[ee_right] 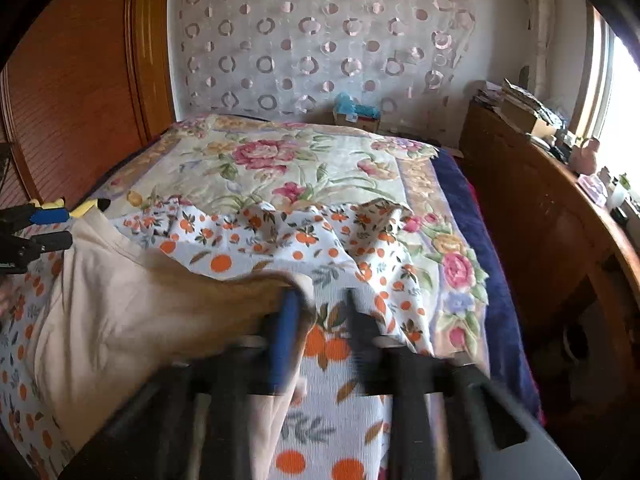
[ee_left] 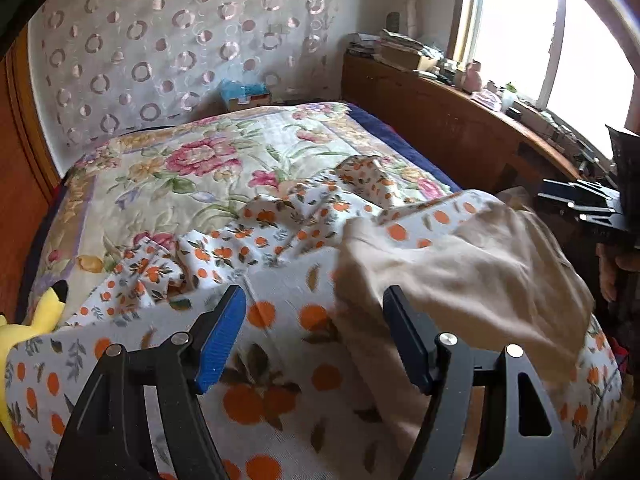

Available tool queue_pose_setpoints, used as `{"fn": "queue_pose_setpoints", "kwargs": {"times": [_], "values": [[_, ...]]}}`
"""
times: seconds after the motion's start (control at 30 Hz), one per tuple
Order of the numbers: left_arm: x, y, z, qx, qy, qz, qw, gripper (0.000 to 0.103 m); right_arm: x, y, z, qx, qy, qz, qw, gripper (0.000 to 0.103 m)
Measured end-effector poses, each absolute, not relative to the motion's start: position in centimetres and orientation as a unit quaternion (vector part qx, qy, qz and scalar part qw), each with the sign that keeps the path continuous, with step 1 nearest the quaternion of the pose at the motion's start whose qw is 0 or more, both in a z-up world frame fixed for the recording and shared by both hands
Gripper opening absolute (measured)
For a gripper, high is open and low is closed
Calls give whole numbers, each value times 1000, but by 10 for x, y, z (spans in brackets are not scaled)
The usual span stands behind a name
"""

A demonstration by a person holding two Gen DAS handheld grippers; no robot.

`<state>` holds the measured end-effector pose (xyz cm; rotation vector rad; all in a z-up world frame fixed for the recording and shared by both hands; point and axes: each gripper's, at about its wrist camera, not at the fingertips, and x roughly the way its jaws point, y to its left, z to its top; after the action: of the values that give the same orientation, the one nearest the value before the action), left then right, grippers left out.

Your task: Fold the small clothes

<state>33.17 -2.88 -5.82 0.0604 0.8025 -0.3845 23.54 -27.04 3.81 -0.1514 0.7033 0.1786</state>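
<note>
The beige garment point(ee_left: 460, 264) lay on the orange-print cloth point(ee_left: 280, 360) at the near end of the bed point(ee_left: 404, 136), partly bunched, with 1 edge raised toward the right gripper point(ee_right: 320, 312).

Risks from this position:
1. The raised edge could drop back and leave the fold crooked, because neither gripper had hold of it.
2. A closing jaw could catch the orange-print cloth together with the garment, since the 2 layers lay in contact.

Left gripper point(ee_left: 314, 320): jaws stood wide apart above the cloth, holding nothing; the garment's edge lay against the outer side of its right finger.

Right gripper: the view was blurred. The jaws appeared parted, with the garment's hem draped against the blue pad point(ee_right: 286, 340) and no pressing grip evident.

Garment appearance: plain beige, soft, thin, creased, with no print; its full outline could not be determined. A yellow plush toy point(ee_left: 36, 316) lay at the bed's left edge.
</note>
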Motion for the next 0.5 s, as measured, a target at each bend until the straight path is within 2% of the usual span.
{"fn": "queue_pose_setpoints", "kwargs": {"times": [0.03, 0.13, 0.5], "values": [[329, -30, -58, 29, 389, -191, 901, 72, 237, -268, 37, -67, 342, 90, 933, 73], [321, -34, -62, 27, 396, -206, 894, 72, 222, -269, 37, -50, 350, 104, 929, 76], [324, -51, -88, 28, 436, -225, 871, 72, 226, -274, 8, -18, 410, 111, 905, 77]]}}
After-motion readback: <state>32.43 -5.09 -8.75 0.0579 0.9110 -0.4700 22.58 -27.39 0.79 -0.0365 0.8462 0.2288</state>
